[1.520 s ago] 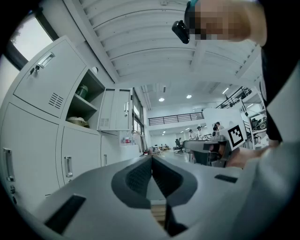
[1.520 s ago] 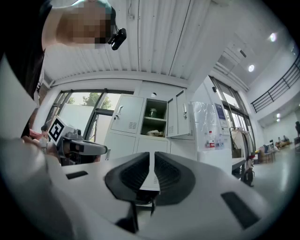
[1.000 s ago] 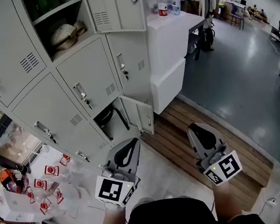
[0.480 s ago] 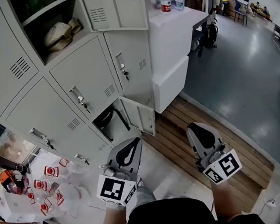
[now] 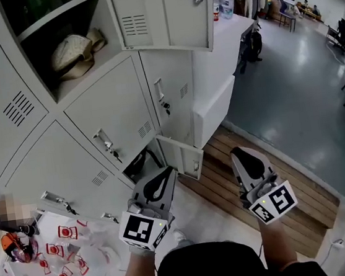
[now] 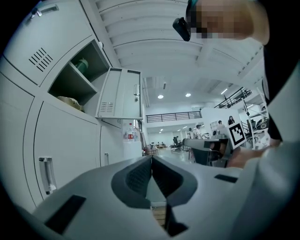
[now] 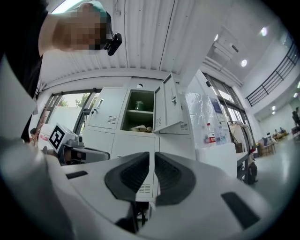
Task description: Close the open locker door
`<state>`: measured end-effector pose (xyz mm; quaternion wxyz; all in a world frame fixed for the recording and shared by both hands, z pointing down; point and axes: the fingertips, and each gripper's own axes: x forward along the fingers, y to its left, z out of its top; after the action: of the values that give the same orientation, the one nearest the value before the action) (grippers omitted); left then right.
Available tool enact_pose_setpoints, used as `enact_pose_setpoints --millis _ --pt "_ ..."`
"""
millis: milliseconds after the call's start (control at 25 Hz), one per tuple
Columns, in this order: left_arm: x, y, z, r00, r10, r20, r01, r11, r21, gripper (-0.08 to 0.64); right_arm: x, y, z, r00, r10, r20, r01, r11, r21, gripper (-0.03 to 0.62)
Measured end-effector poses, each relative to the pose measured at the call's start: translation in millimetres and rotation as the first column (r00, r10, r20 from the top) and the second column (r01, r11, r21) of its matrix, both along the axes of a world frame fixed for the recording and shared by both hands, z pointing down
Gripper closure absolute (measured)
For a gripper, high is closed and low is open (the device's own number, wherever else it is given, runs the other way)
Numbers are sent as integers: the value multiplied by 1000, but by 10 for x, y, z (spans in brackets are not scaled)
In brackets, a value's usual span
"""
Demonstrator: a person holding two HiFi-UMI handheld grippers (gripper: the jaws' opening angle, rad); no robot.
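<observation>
A bank of grey lockers [image 5: 105, 120] fills the left of the head view. An upper locker door [image 5: 163, 10] stands swung open, showing a shelf with a beige bag [image 5: 71, 47]. Low down, a small locker door [image 5: 181, 156] also stands open, with something dark inside. My left gripper [image 5: 162, 178] is shut and empty, pointing toward the low open door and short of it. My right gripper [image 5: 240, 154] is shut and empty over the wooden slats. The left gripper view has the upper door [image 6: 119, 93] above the left gripper [image 6: 151, 159]. The right gripper view has it [image 7: 169, 110] above the right gripper [image 7: 153, 157].
A white counter [image 5: 212, 54] with bottles [image 5: 226, 2] adjoins the lockers on the right. Wooden slat flooring [image 5: 228, 183] runs along their base. Several red-and-white packets [image 5: 68, 253] lie on the floor at the left. Chairs and people are far off across the grey floor.
The head view has moved nearer to the lockers, which loom larger, and the upper open door now hangs closer overhead. Both grippers keep their places and stay shut.
</observation>
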<state>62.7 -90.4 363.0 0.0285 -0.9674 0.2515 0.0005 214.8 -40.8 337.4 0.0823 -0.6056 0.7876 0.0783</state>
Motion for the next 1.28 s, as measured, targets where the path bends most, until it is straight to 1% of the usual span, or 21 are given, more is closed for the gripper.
enact_pose_setpoints --millis 240,400,560,720,880,1040,1080,1120,1160,1280 --pt "-135 -529 -78 997 78 -4 -78 997 17 538 -158 -470 -152 998 70 4 -70 997 37 538" --pt "-165 -784 -193 992 121 -25 -120 992 47 538 -151 -715 -269 992 116 41 -119 991 65 538" --pt "-157 -976 -215 990 136 -25 -135 990 49 538 -32 -901 -389 984 151 92 -159 983 89 538" --pt "-104 -1126 -247 991 130 -22 -129 990 50 538 138 -1070 -515 978 155 141 -172 978 118 538" --pt "8 -1238 -350 994 105 -31 -103 992 70 538 332 -1273 -663 980 130 153 -153 977 149 538" --pt "112 -1364 -318 999 48 -4 -48 997 60 538 497 -1530 -792 988 67 136 -90 981 169 530" --pt "138 -1398 -334 999 33 -3 -33 998 62 538 529 -1600 -823 990 46 134 -69 982 174 508" --pt "166 -1431 -359 1000 18 -5 -18 998 67 538 557 -1669 -858 991 24 133 -48 983 179 472" --pt "193 -1461 -384 1000 4 -10 -3 997 72 538 583 -1733 -896 991 2 134 -27 982 186 459" --pt "255 -1530 -446 999 -43 -18 44 996 83 537 630 -1884 -1024 991 -54 126 25 975 219 453"
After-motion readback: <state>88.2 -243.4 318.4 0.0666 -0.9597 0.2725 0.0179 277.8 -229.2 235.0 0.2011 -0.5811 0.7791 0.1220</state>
